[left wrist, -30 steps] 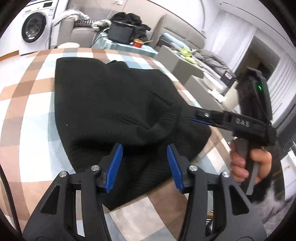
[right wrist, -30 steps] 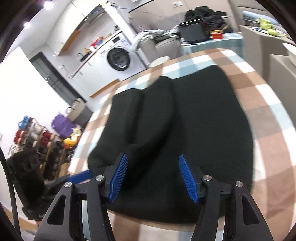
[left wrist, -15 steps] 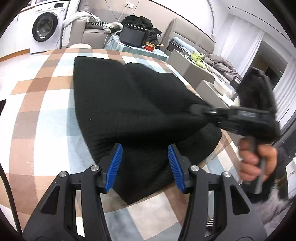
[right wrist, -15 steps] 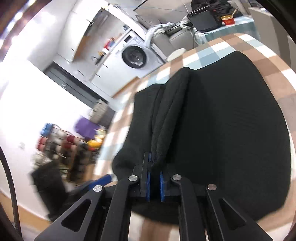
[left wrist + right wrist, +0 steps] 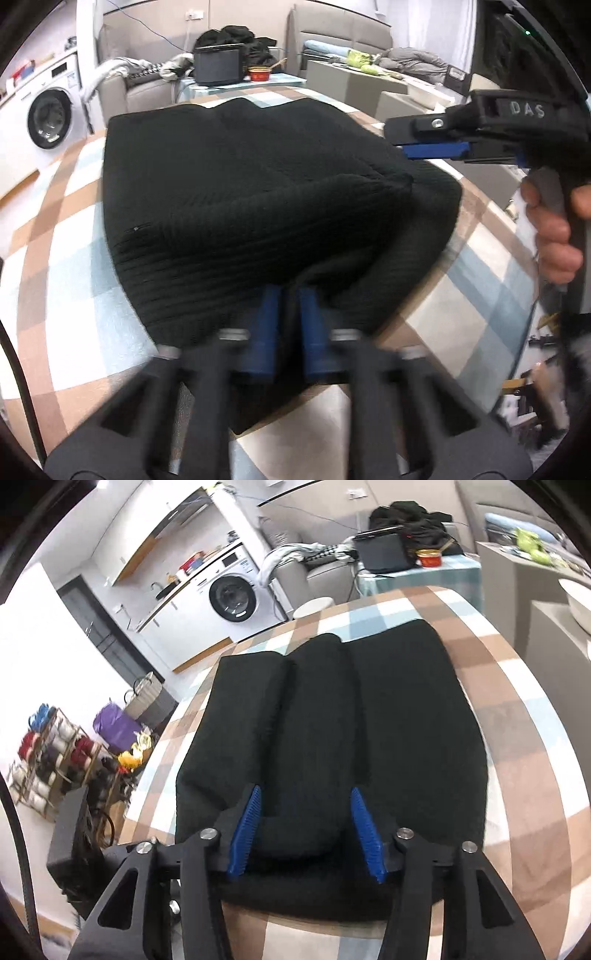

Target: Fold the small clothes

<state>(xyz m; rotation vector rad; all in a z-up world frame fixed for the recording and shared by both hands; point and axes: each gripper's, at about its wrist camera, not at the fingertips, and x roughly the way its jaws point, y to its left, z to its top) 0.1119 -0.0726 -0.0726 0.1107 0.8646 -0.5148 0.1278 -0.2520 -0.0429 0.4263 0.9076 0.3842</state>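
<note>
A black ribbed knit garment (image 5: 236,192) lies on a round table with a checked cloth (image 5: 59,258). My left gripper (image 5: 290,325) is shut on the garment's near hem, its blue pads pinching a fold of knit. My right gripper (image 5: 306,834) is open, its blue pads standing on either side of a raised fold of the garment (image 5: 310,746) at its near edge. The right gripper also shows in the left wrist view (image 5: 436,147), held in a hand above the garment's right side.
The table edge (image 5: 535,709) curves round close to the garment on the right. Beyond the table are a washing machine (image 5: 231,600), a sofa with dark clothes (image 5: 406,513), a low side table (image 5: 236,85) and a yarn rack (image 5: 55,749) on the floor.
My left gripper has closed on the garment's near hem. My right gripper, shut on a fold half a second ago, has opened and let the fold drop.
</note>
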